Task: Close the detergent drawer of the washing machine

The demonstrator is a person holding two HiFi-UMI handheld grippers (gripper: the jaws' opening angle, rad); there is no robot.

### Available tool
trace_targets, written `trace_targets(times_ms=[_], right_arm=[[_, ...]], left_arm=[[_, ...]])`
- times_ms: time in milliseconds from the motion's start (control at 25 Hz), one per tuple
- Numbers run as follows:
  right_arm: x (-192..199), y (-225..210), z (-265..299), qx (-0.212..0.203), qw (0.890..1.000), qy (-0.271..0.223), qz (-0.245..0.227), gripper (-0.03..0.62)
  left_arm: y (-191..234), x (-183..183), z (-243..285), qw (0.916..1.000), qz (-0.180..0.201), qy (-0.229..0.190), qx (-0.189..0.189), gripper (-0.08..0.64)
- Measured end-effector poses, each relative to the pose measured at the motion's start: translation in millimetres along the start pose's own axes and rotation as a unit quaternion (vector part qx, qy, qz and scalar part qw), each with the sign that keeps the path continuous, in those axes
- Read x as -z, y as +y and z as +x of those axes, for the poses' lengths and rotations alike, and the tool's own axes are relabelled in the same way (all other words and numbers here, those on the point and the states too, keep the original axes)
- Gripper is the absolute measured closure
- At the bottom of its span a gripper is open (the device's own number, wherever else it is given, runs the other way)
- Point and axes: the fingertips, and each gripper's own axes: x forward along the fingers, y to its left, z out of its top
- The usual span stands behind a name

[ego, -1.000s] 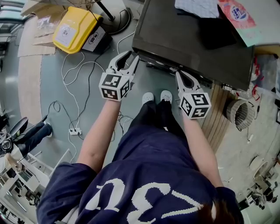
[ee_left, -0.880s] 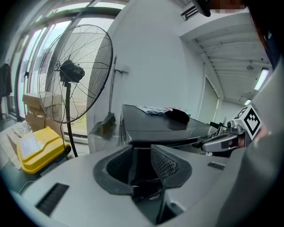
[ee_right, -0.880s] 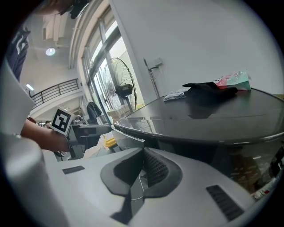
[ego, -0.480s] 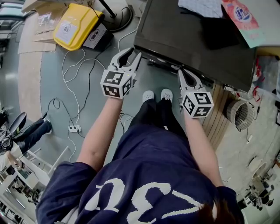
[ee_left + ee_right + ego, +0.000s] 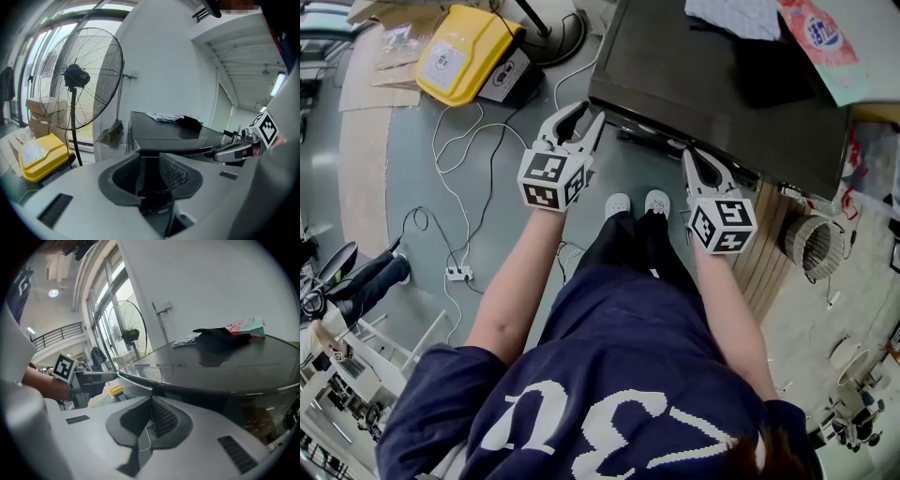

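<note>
Head view: yellow case point(image 5: 455, 58) lay on the floor, far left. Left hand-held gripper point(image 5: 586, 117) hung empty, jaws apart, near the washing machine point(image 5: 712, 89) corner. Right hand-held gripper point(image 5: 687, 155), jaws together, sat at its front edge; drawer unclear.

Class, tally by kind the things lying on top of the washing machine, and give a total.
Cloths: 2, the white cloth and the black cloth
Packets: 1, the pink packet
Total: 3
</note>
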Motion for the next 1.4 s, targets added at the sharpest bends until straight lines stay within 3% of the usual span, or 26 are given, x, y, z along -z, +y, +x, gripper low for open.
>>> trace_targets(times_ms=[720,1080,1240,1320,1400], right_arm=[[0.2,-2.0,3.1,0.012,1.0,-0.009,0.011,0.574],[-0.3,-8.1,5.5,0.028,0.999,-0.018,0.033,0.572],[-5.3,8.8,25.9,-0.017,1.0,-0.001,0.014,0.575],[-13.5,29.3,36.6,-0.042,0.999,0.003,-0.011,0.575],[-24.2,42.7,40.6,-0.054,0.998,-0.005,-0.032,0.575]], left_arm=[[1.3,0.6,1.8,0.9998,-0.011,-0.013,-0.013,0.417],[1.9,0.8,5.7,0.9987,-0.028,-0.019,-0.038,0.42],[2.6,-2.9,12.3,0.9973,-0.039,-0.015,-0.061,0.431],[-2.9,0.0,13.4,0.9971,-0.038,-0.013,-0.065,0.535],[-4.2,0.5,14.6,0.9972,-0.028,-0.01,-0.068,0.535]])
